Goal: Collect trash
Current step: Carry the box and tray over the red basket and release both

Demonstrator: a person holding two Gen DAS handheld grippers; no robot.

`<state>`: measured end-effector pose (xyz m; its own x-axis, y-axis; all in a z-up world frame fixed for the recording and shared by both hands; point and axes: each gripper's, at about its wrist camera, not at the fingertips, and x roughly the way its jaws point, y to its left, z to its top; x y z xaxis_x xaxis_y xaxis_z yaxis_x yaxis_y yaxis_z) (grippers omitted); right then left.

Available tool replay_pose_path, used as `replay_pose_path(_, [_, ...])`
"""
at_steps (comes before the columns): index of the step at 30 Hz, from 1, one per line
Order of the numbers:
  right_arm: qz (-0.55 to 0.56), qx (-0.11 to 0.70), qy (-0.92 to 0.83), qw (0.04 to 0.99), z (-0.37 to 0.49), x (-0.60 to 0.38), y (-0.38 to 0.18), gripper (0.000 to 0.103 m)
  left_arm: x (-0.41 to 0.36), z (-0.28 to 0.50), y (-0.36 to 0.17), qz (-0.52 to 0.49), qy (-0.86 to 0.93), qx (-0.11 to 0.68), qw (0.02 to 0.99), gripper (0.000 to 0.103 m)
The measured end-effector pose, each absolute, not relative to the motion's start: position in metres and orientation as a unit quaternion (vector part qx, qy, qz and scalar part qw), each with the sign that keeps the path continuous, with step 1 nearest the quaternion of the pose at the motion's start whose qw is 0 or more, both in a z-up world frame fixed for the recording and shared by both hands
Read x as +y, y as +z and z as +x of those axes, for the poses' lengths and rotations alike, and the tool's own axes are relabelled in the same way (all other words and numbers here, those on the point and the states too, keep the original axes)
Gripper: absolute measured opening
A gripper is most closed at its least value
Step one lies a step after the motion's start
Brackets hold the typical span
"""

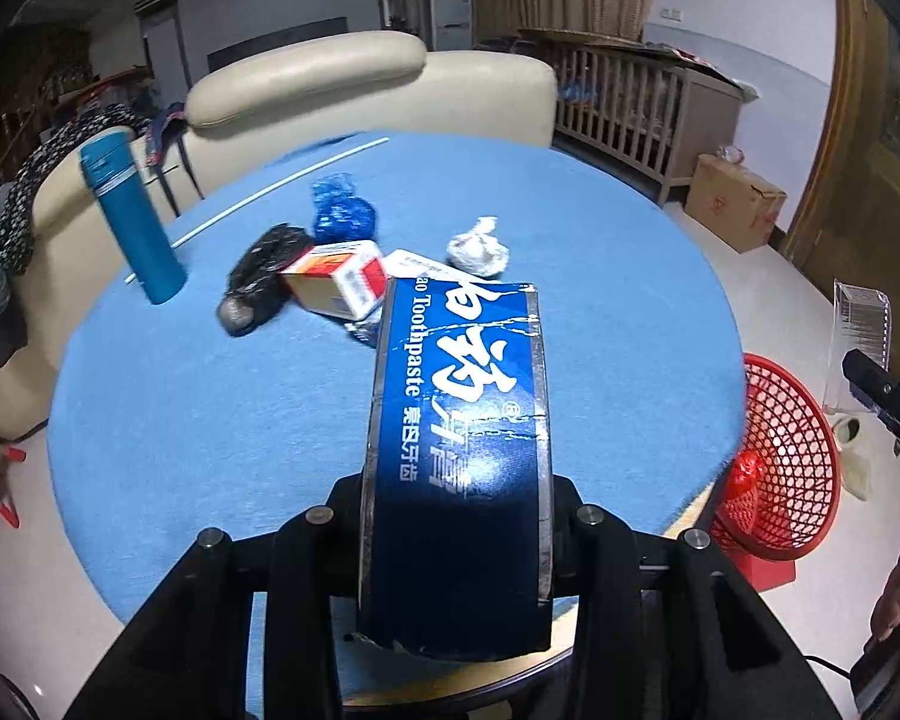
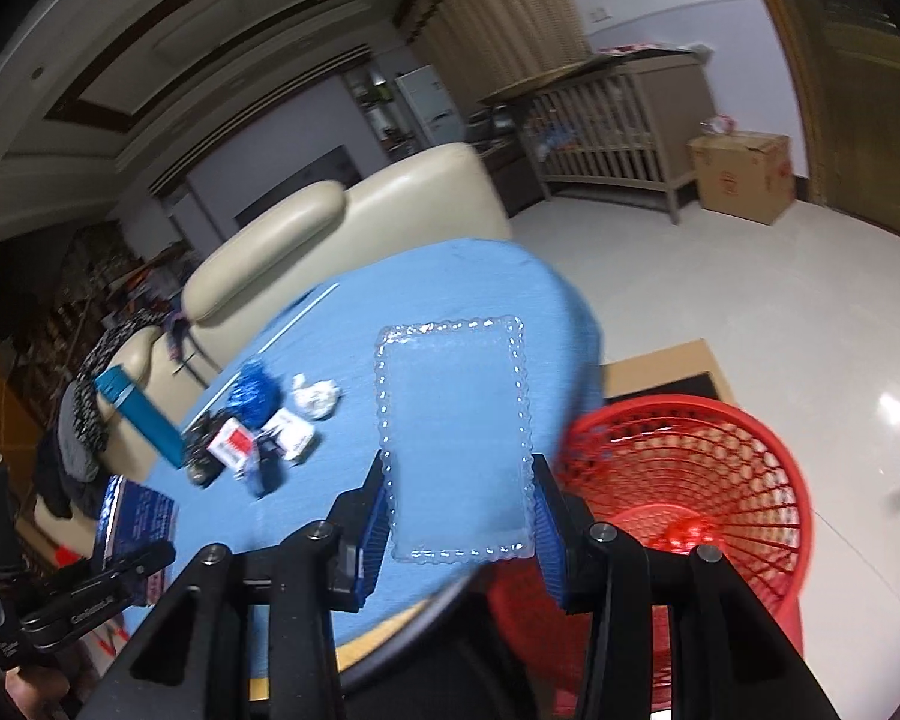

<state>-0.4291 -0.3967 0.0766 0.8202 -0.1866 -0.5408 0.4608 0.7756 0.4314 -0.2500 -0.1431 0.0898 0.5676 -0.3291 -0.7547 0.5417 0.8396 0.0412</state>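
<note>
My left gripper (image 1: 456,516) is shut on a dark blue toothpaste box (image 1: 459,420) and holds it above the round blue table (image 1: 180,408). My right gripper (image 2: 459,504) is shut on a clear plastic tray (image 2: 453,420) with a beaded rim, held over the table edge beside the red mesh basket (image 2: 690,480). The basket also shows in the left wrist view (image 1: 786,456), on the floor at the right. More trash lies mid-table: a red-and-white carton (image 1: 339,282), a black bag (image 1: 258,276), a blue crumpled bag (image 1: 342,210), a white paper wad (image 1: 477,246).
A tall teal bottle (image 1: 132,222) stands at the table's left, with a thin white rod (image 1: 270,192) behind it. A cream sofa (image 1: 342,84) lies beyond the table. A wooden crib (image 1: 630,108) and a cardboard box (image 1: 738,204) stand on the floor at right.
</note>
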Motion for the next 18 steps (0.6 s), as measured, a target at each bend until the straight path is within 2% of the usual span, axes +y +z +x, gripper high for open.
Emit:
replay_pose_path(10, [0.309,0.228,-0.233,0.894,-0.468,-0.446,0.06,0.045,-0.198,-0.277,0.094,0.169,-0.293,0.377,0.862,0.041])
replay_pose_path(18, [0.319,0.261,-0.258,0.874,-0.48,-0.467,0.03,0.045,-0.245,-0.298,0.092,0.193,-0.339,0.37,0.843,0.041])
